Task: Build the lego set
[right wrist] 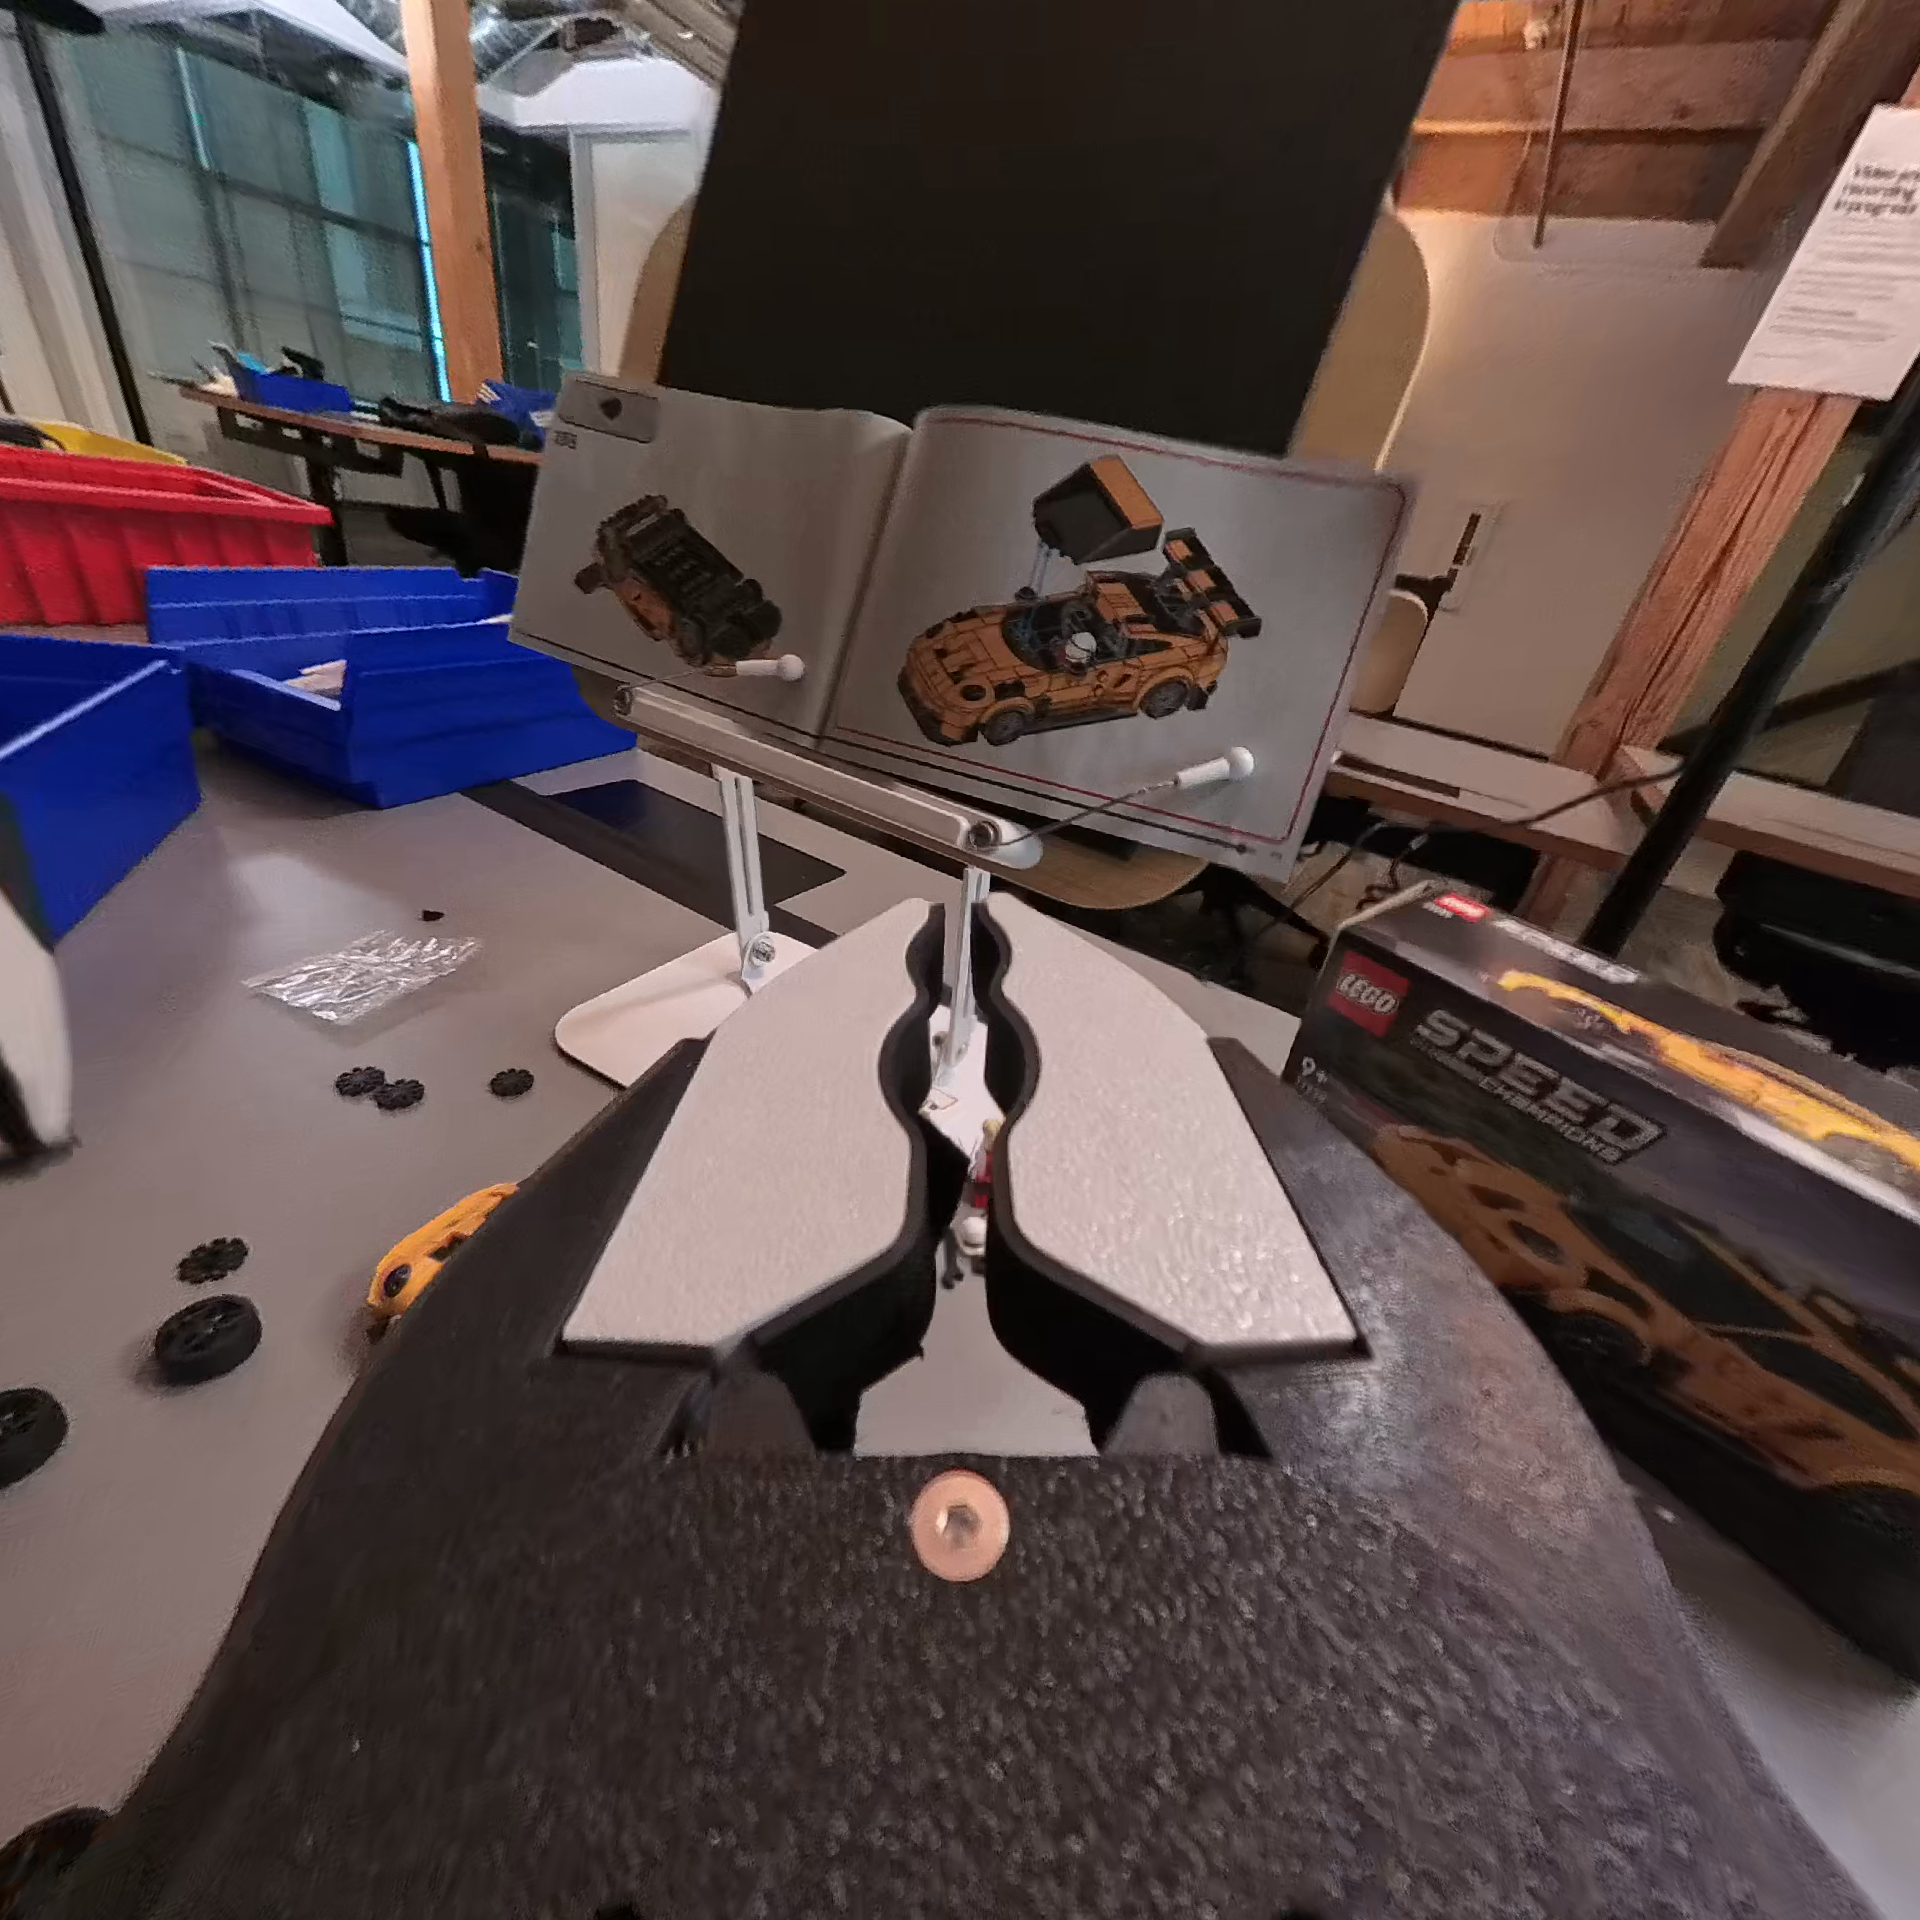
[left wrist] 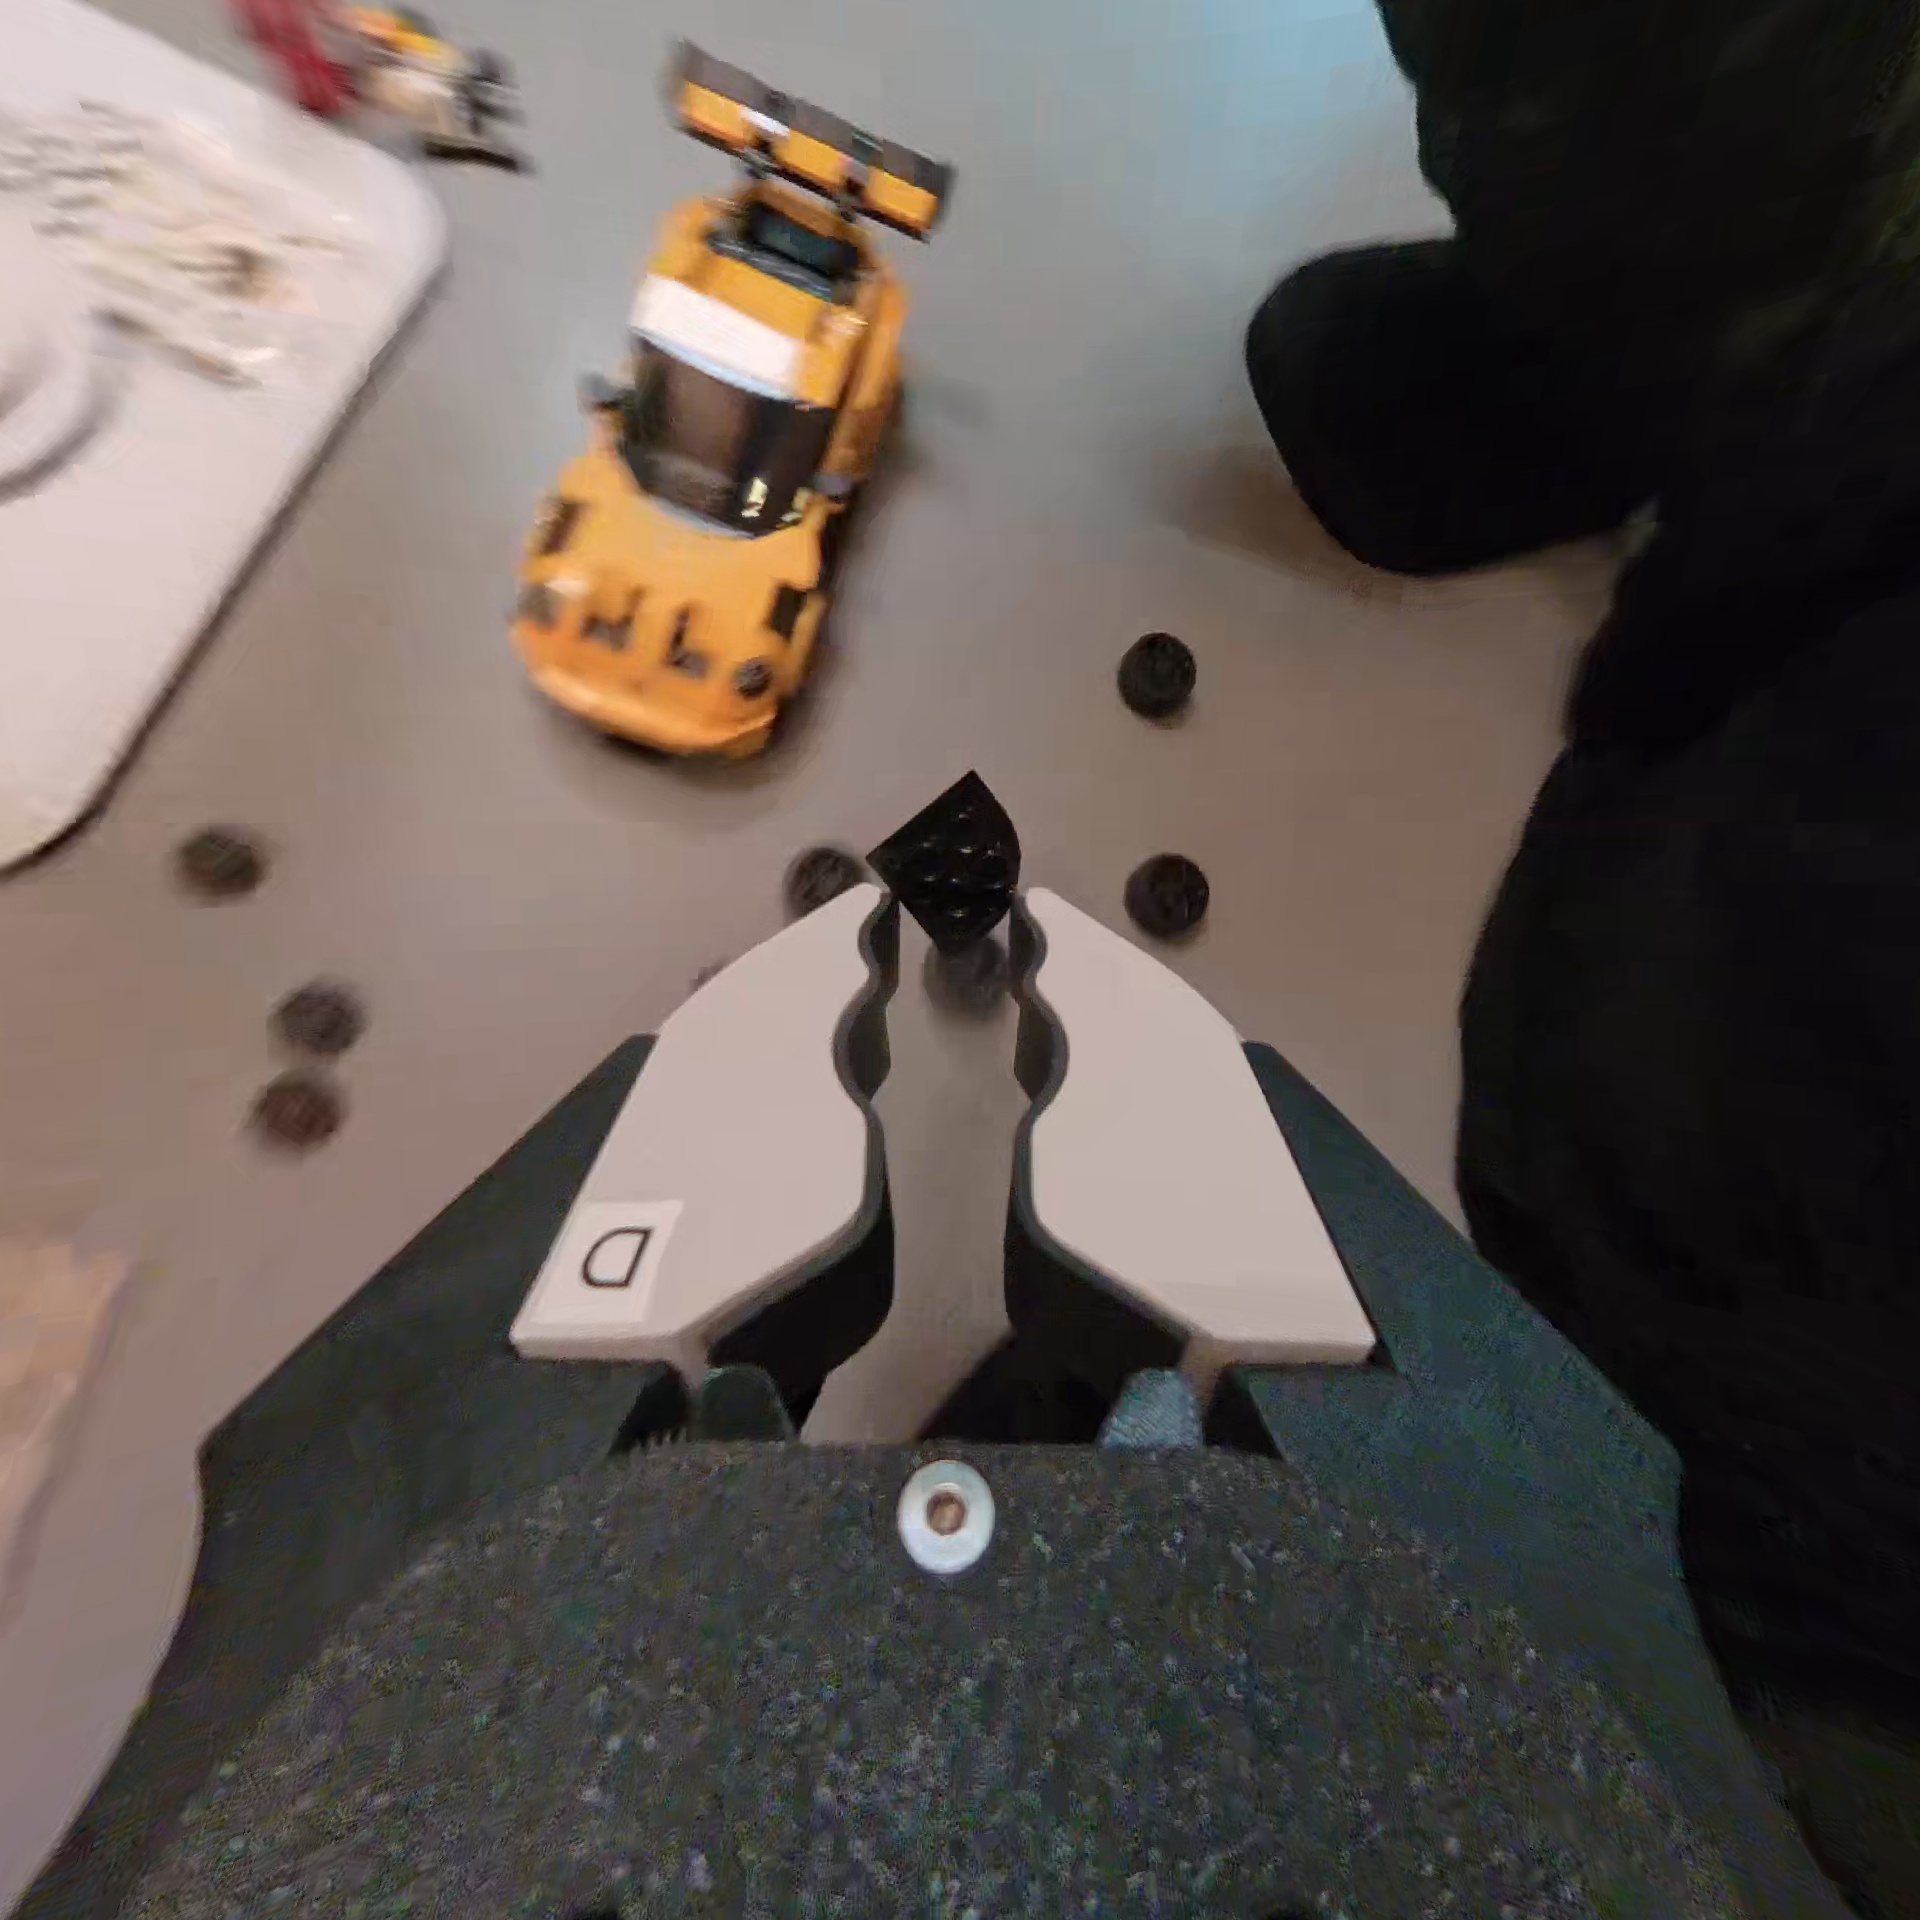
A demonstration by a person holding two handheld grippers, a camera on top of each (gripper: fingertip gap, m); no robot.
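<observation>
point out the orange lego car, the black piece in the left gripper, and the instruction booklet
orange lego car (left wrist: 717,457), left wrist view, on its dark windscreen
black piece (left wrist: 951,862), left wrist view, on its studded face
instruction booklet (right wrist: 1091,613), right wrist view, on its right page

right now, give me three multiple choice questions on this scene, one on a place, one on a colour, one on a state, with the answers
1. Where is the manual?
A. flat on the table
B. in a blue bin
C. open on a stand

2. What colour is the car?
A. red
B. yellow
C. green

3. How do the jaws of the left gripper stand?
A. shut on a black piece
B. wide open, empty
C. shut fully on nothing

Answers:
1 C, it rests open on the stand's ledge.
2 B, its body is yellow with black trim.
3 A, the piece sits pinched between the tips.
</observation>
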